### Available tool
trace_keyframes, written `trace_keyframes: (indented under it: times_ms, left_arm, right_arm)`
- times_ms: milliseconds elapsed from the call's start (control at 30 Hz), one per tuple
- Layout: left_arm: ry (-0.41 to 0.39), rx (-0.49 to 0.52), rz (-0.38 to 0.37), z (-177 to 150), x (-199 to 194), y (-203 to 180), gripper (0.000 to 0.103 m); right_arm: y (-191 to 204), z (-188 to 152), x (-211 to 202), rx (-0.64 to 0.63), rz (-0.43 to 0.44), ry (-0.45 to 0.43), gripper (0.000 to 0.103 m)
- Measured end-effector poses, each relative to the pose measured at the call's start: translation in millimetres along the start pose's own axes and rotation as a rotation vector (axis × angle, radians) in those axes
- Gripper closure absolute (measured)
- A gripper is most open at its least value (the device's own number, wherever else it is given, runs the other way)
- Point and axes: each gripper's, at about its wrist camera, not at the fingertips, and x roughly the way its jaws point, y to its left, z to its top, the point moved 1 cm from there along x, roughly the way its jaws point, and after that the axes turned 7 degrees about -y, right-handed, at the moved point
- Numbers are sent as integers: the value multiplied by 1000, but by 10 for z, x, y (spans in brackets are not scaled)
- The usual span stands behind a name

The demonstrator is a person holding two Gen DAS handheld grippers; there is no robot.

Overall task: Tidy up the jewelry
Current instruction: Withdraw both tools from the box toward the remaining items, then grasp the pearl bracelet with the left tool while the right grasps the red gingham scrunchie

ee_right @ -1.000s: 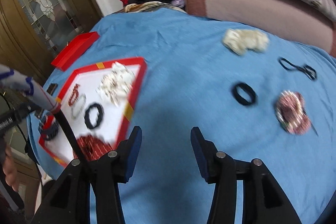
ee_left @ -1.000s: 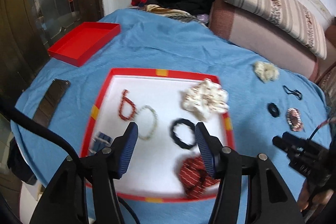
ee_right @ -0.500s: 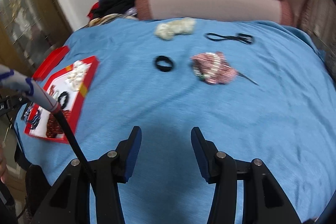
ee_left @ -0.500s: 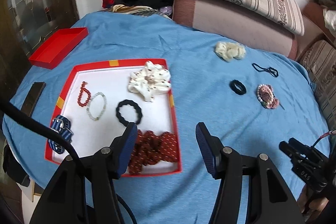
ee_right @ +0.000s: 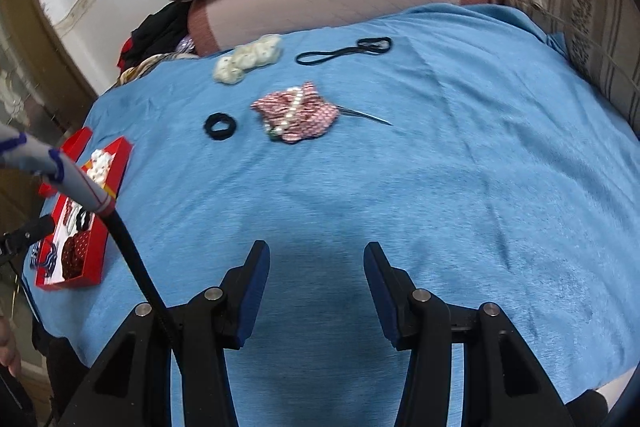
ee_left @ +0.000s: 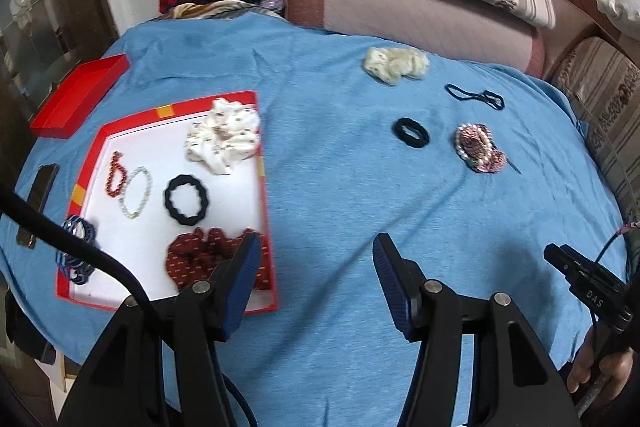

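On the left we have the red tray (ee_left: 266, 195), already holding a white scrunchie (ee_left: 223, 141), bead bracelets and a dark red scrunchie (ee_left: 208, 259). Our left gripper (ee_left: 316, 267) hovers just beside its right rim, jaws wide apart and empty. Still loose on the blue bedspread (ee_right: 440, 187), well apart from the tray, lie the black hair tie (ee_right: 220, 126), the cream scrunchie (ee_right: 248, 61), the pink beaded hair clip (ee_right: 296, 115) and the thin black elastic band (ee_right: 344, 51). Our right gripper (ee_right: 316, 275) is likewise spread wide, holding nothing. We judge all four light and soft; the clip's pearls and thin pin look fragile, so we would pinch its fabric body, and take the ties across one side of the loop.
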Motion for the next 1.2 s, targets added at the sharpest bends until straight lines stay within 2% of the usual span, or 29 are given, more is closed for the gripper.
trace_keyframes:
  times_ms: [233,300,367,433,600,767,800,833,867,900,1067,1133,1200]
  left_arm:
    - [21,22,-30,84,184,-253,46]
    - [29,19,-35,89,251,-291,46]
    - [39,18,-41,84,299,-311,46]
    - [51,15,-46,77,361,-318,46]
    - [76,-8,-48,78,489,-260,46]
    - [86,-17,-41,83,582,-164,46]
    - [86,-16,-40,85,596,-152,46]
    - [85,-15,-36,81,601,-143,46]
    - [84,-15,-32,77,610,-132,46]
    - [84,-17,-30,72,618,-120,46]
    - [94,-43,-29,42,645,-41,46]
    - [91,-48,-25,27,630,-21,46]
    - [89,-53,-20,7,602,13,46]
  right_arm:
    - [-71,218,131,32,35,-19,50]
    - [-13,392,219,22,62,-37,54]
    - [44,568,333,7,85,-49,63]
    - [98,761,498,5,109,-54,63]
    - [142,1078,1040,46,164,16,63]
    - [183,1101,1405,4,100,78,63]
    - [180,1093,1443,2,101,84,65]
    - [178,1090,1453,0,109,87,83]
    - [187,1090,1458,4,120,97,92]
    - [192,1098,1436,11,126,92,92]
    - [505,1087,1156,-7,274,74,92]
    - [700,1005,1080,-28,364,103,92]
    - [961,846,1009,-74,481,172,91]
